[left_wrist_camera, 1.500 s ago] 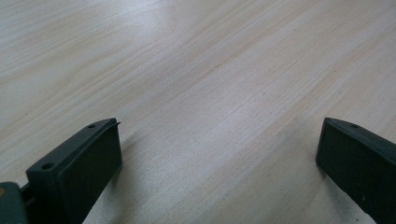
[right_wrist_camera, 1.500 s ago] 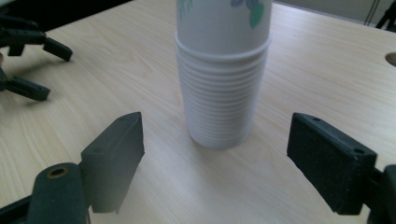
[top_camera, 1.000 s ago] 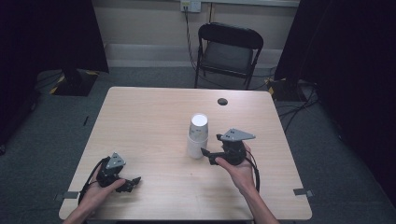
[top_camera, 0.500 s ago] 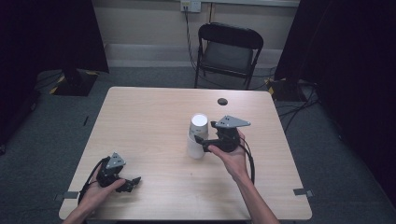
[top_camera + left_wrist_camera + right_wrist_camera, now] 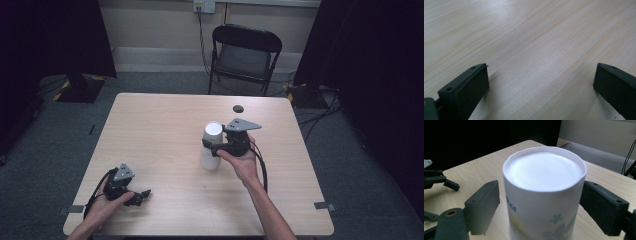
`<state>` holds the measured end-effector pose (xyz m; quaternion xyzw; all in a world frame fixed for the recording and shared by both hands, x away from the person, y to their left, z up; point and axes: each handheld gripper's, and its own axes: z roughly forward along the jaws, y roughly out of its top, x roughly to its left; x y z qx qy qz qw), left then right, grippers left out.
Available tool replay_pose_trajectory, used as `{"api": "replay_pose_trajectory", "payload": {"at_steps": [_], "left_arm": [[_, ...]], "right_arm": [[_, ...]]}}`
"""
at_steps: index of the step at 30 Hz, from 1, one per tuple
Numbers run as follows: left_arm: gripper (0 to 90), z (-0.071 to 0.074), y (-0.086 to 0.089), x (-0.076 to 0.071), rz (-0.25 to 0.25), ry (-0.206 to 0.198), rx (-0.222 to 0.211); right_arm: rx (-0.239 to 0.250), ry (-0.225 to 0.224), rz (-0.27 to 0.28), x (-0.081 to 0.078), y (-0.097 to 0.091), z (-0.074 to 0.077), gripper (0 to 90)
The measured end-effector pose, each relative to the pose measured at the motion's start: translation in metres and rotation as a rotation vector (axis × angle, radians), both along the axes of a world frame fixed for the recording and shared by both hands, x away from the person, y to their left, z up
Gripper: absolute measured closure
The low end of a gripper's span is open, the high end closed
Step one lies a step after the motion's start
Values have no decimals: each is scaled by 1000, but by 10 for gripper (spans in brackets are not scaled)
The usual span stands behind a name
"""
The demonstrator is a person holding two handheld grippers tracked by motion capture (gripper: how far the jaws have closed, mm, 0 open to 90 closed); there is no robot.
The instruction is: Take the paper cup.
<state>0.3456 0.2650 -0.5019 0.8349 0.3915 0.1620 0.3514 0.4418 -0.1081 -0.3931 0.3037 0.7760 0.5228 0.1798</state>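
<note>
Nearest the person, the left hand-held gripper (image 5: 141,196) rests low on the tabletop (image 5: 160,125) near its front left corner, jaws spread wide with bare wood between them. Farther in, near the middle, a white paper cup (image 5: 212,146) stands upside down, printed with small flowers. The right hand-held gripper (image 5: 207,145) has a jaw on each side of the cup; they have just been closing, the right jaw looks to touch the wall, the left stands just off it. Beyond, a small dark disc (image 5: 238,108) lies near the far edge, with a black folding chair (image 5: 245,52) behind.
</note>
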Motion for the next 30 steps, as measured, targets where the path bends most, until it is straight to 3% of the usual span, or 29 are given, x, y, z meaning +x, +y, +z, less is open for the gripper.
{"api": "replay_pose_trajectory", "payload": {"at_steps": [6,12,30], "left_arm": [[0,0,0,0,0,-1,0],[0,0,0,0,0,0,0],[0,0,0,0,0,0,0]], "right_arm": [[6,28,8,4,2,-3,236],[7,10,21,5,2,-3,291],[13,7,18,4,1,2,307]]}}
